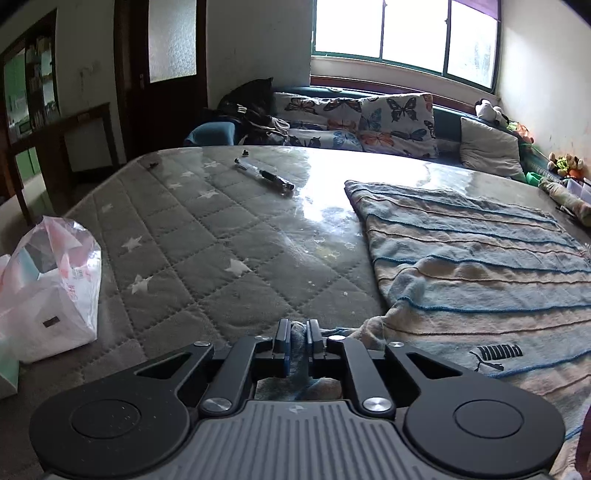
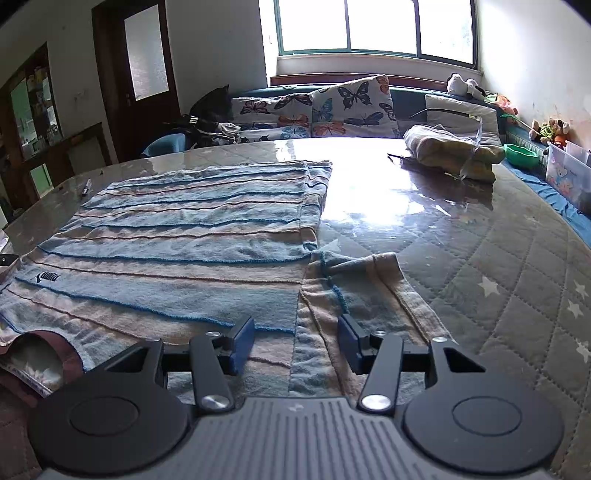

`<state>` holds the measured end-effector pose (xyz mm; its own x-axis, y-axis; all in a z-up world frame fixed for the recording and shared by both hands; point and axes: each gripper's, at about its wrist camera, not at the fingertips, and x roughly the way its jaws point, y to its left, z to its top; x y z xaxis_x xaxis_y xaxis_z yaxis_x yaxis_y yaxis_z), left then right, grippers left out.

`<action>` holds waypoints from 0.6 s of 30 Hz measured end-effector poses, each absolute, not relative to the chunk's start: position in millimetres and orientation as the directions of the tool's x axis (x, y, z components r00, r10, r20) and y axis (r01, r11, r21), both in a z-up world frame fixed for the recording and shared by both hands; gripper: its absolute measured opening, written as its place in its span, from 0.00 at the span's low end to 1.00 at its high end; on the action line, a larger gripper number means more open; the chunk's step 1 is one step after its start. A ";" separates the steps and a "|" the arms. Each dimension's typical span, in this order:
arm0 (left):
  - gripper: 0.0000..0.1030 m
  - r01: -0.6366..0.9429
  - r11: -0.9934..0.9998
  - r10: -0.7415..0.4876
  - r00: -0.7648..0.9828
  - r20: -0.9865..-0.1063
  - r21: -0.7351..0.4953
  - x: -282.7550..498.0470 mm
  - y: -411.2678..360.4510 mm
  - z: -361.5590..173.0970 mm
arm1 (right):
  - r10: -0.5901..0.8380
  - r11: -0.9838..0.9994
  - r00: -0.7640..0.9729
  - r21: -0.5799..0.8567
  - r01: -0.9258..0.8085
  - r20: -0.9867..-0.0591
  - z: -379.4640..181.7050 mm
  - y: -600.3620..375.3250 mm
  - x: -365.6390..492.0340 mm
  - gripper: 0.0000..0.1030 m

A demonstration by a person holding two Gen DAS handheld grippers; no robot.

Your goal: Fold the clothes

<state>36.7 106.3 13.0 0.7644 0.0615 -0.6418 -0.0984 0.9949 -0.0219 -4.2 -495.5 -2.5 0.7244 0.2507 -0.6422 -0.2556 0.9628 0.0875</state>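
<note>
1. Your left gripper (image 1: pixel 297 345) is pinched narrow on a bunched edge of the shirt (image 1: pixel 476 266); blue-and-cream cloth fills the slot between its fingers and sags under them.
2. Your right gripper (image 2: pixel 296 341) stands wide, holding nothing, low over the shirt (image 2: pixel 184 251) where the body meets the right sleeve (image 2: pixel 369 291).
3. From your left gripper the shirt spreads ahead and to the right across the table (image 1: pixel 207 236); from the right one it lies ahead and to the left.
4. The shirt lies flat, front up, its neck opening nearest you and its hem toward the window (image 2: pixel 373 26). Its long axis runs away from you; the stripes cross it side to side.
5. The sleeve angles out to the right, creased, touching the table.
6. A pen (image 1: pixel 264 177) lies well apart on the left; a bag (image 1: pixel 51 280) sits at the table's left edge.
</note>
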 end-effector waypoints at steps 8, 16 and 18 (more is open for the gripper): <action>0.13 -0.029 0.999 0.009 0.785 -0.620 -0.022 -5.8 83.3 24.7 | 0.251 0.963 0.725 0.089 -0.255 -0.642 -2.6 -494.9 -5.0 0.51; 0.13 0.035 0.998 0.003 0.773 -0.634 0.049 -27.4 59.1 9.5 | 0.243 0.965 0.735 0.082 -0.249 -0.632 0.4 -497.4 -14.5 0.51; 0.15 0.024 0.999 0.012 0.773 -0.635 0.048 -25.9 60.3 9.8 | 0.239 0.966 0.737 0.077 -0.247 -0.632 1.0 -500.2 -20.0 0.51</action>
<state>-25.9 60.3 9.8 0.7728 0.0123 -0.6345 0.0237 0.9986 0.0482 -20.0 -500.2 1.0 0.7369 0.2390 -0.6324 -0.2470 0.9659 0.0772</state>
